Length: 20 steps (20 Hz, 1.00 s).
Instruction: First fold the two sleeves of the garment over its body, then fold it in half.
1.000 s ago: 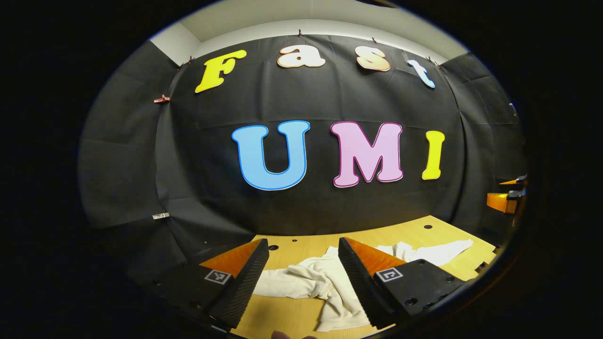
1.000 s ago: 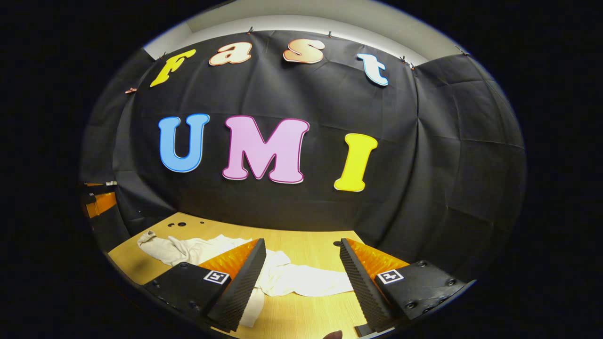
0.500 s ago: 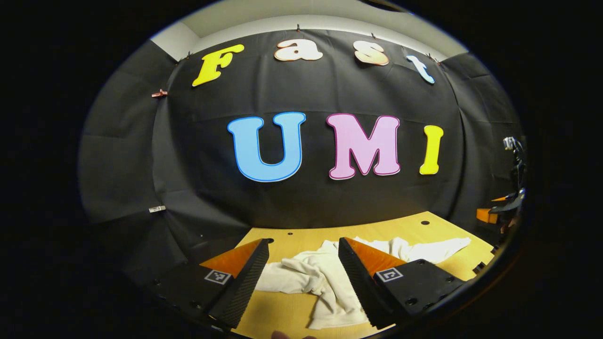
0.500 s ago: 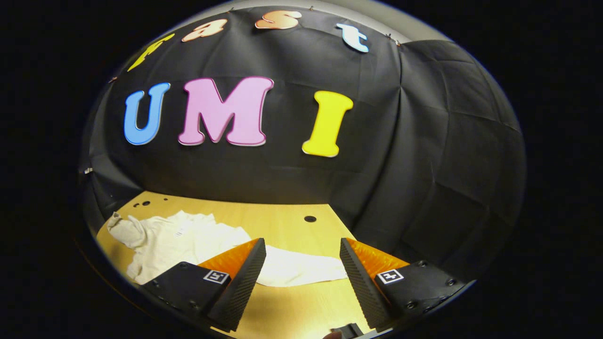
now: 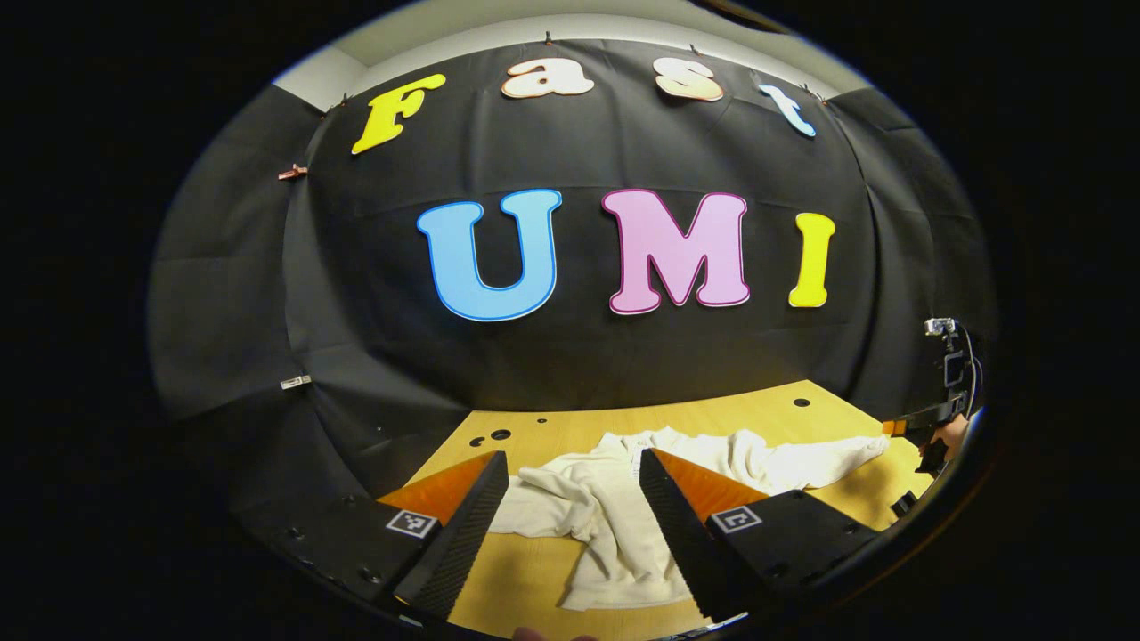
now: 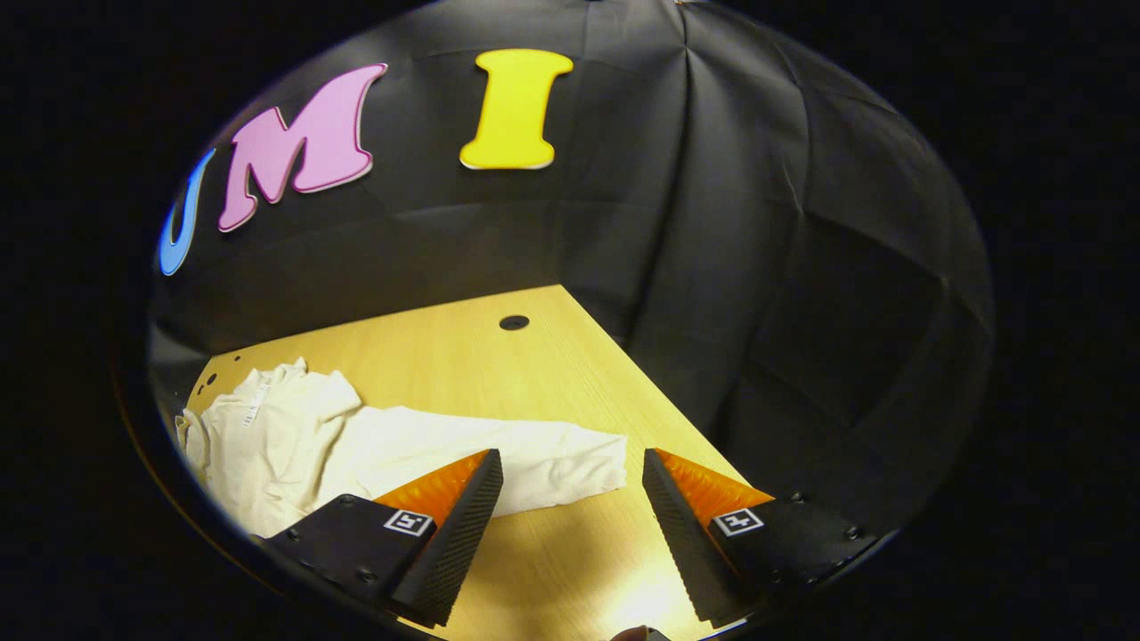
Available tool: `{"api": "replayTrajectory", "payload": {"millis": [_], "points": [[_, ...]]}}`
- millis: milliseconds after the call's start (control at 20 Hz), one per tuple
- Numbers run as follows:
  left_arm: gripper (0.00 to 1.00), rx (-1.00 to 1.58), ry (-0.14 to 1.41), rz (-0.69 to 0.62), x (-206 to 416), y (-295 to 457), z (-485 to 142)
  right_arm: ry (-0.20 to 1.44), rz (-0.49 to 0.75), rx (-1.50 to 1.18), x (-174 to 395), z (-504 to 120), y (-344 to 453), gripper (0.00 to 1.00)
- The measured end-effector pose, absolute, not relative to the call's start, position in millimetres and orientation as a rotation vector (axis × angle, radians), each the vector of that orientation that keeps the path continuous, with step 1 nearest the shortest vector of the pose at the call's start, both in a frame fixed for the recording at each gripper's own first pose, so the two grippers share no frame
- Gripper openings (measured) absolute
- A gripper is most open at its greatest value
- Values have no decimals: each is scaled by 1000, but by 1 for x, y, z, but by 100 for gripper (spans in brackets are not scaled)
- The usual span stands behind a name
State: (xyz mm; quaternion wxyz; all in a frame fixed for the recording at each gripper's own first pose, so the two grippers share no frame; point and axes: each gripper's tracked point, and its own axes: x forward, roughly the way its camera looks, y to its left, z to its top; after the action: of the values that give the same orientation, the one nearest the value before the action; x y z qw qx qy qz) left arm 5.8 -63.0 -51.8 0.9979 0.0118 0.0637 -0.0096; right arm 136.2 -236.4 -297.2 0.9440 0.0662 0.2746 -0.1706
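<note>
A cream long-sleeved garment (image 5: 614, 507) lies crumpled on the wooden table (image 5: 534, 570). In the left gripper view its left sleeve (image 5: 525, 516) runs between my fingers and the right sleeve (image 5: 828, 458) stretches toward the far right. My left gripper (image 5: 572, 525) hovers open above the bunched body. In the right gripper view the garment's body (image 6: 267, 436) lies at the left and one sleeve (image 6: 508, 454) reaches right, its cuff (image 6: 606, 463) between my fingers. My right gripper (image 6: 570, 525) is open just above that cuff, holding nothing. The right gripper (image 5: 935, 427) also shows at the far right of the left gripper view.
The table (image 6: 463, 356) has a round hole (image 6: 514, 322) near its far corner and small holes (image 5: 499, 435) at the back left. Black cloth walls close in behind and on both sides. Bare wood lies right of the cuff.
My right gripper has tilted down and moved in over the right sleeve's cuff, so the table now fills more of its view. The left gripper has dipped slightly toward the garment. Both stay open.
</note>
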Motion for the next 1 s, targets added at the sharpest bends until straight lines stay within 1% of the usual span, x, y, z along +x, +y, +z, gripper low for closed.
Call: {"api": "replayTrajectory", "payload": {"millis": [100,150,200,250,450,600,700,750,800,850,900,1000], "points": [[96,23,137,-12,6,-68,-54,617,-350,143,147,-323,-242,98],[96,24,142,-6,5,-70,-55,642,-351,150,152,-336,-247,100],[96,26,148,1,5,-71,-57,660,-351,161,156,-346,-250,98],[96,28,153,6,5,-73,-58,679,-350,176,159,-354,-253,98],[96,34,173,32,3,-74,-65,718,-338,210,164,-371,-262,98],[95,43,177,38,4,-75,-66,734,-328,229,171,-379,-259,95],[96,52,176,41,4,-75,-66,772,-328,237,171,-393,-252,86],[95,52,178,43,3,-74,-68,742,-322,225,175,-387,-253,75],[96,52,182,43,4,-74,-68,758,-311,227,173,-390,-250,74],[96,54,184,44,3,-73,-70,741,-303,223,174,-387,-250,63],[96,56,188,45,3,-71,-71,749,-287,237,173,-388,-247,50],[96,59,197,45,3,-68,-74,746,-300,260,177,-387,-247,26]]}}
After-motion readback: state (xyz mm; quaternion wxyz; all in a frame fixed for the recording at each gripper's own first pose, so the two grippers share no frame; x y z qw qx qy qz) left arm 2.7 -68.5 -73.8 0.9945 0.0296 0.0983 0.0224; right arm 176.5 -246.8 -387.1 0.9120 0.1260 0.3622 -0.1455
